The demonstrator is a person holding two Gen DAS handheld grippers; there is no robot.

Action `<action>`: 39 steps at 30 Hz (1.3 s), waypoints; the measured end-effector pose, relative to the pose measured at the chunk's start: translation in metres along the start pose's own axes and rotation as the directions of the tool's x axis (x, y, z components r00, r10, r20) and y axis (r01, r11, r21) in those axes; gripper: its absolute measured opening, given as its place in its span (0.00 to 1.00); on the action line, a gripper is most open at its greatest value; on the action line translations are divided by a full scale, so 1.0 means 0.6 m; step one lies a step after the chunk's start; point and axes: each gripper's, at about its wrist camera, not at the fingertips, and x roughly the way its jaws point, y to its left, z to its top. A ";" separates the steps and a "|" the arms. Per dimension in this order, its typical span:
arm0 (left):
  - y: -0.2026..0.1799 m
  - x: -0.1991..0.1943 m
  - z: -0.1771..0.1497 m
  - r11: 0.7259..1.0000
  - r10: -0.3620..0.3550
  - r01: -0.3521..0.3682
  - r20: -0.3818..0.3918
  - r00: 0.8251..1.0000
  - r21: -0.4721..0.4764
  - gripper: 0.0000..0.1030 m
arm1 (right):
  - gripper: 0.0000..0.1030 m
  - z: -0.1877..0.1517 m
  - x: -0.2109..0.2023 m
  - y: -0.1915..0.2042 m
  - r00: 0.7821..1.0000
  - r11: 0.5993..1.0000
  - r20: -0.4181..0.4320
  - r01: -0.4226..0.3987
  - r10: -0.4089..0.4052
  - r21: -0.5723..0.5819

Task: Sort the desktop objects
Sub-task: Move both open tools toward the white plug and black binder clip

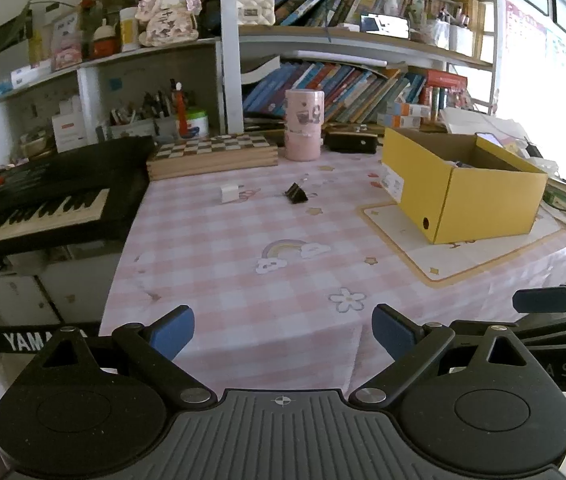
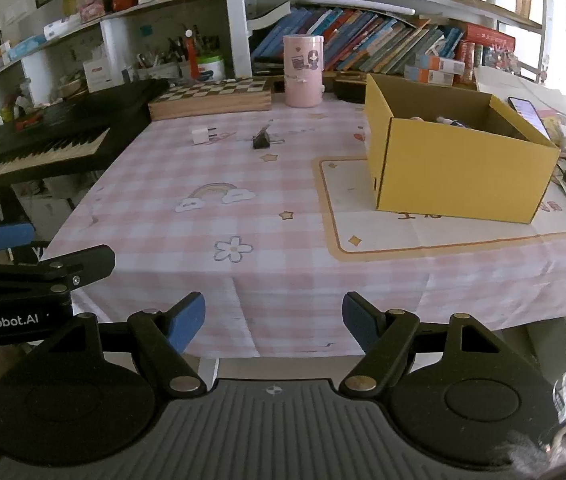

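Resting on gingham cloth (image 1: 243, 240), boxy cardboard (image 1: 483, 196)

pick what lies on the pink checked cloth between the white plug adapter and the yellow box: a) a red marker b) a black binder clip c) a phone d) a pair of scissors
b: a black binder clip sits on the cloth, right of the white plug adapter and left of the yellow box.

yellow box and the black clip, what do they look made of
Yellow box: looks like cardboard, matte yellow outside, brown inside, with folded flaps and raw edges. Black clip: probably painted metal, a folded dark body with thin silvery wire handles.
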 end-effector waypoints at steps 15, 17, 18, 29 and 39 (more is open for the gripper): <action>0.032 0.011 0.006 0.998 0.041 -0.041 -0.002 0.999 -0.046 0.94 | 0.72 0.024 0.029 0.025 0.999 0.998 -0.007 -0.034 0.033 -0.044; 0.033 0.014 0.007 0.998 0.048 -0.048 -0.001 0.999 -0.049 0.94 | 0.72 0.028 0.036 0.024 0.999 0.998 -0.010 -0.039 0.039 -0.047; 0.034 0.016 0.008 0.997 0.051 -0.051 -0.002 0.999 -0.051 0.94 | 0.72 0.030 0.039 0.024 0.999 0.998 -0.011 -0.041 0.041 -0.049; 0.035 0.064 0.034 0.995 0.066 -0.068 -0.025 0.998 -0.078 0.94 | 0.72 0.057 0.084 0.008 0.998 0.996 -0.031 -0.064 0.062 -0.056; 0.031 0.139 0.078 0.991 0.082 -0.087 -0.049 0.995 -0.098 0.94 | 0.72 0.116 0.157 -0.013 0.994 0.993 -0.051 -0.095 0.091 -0.073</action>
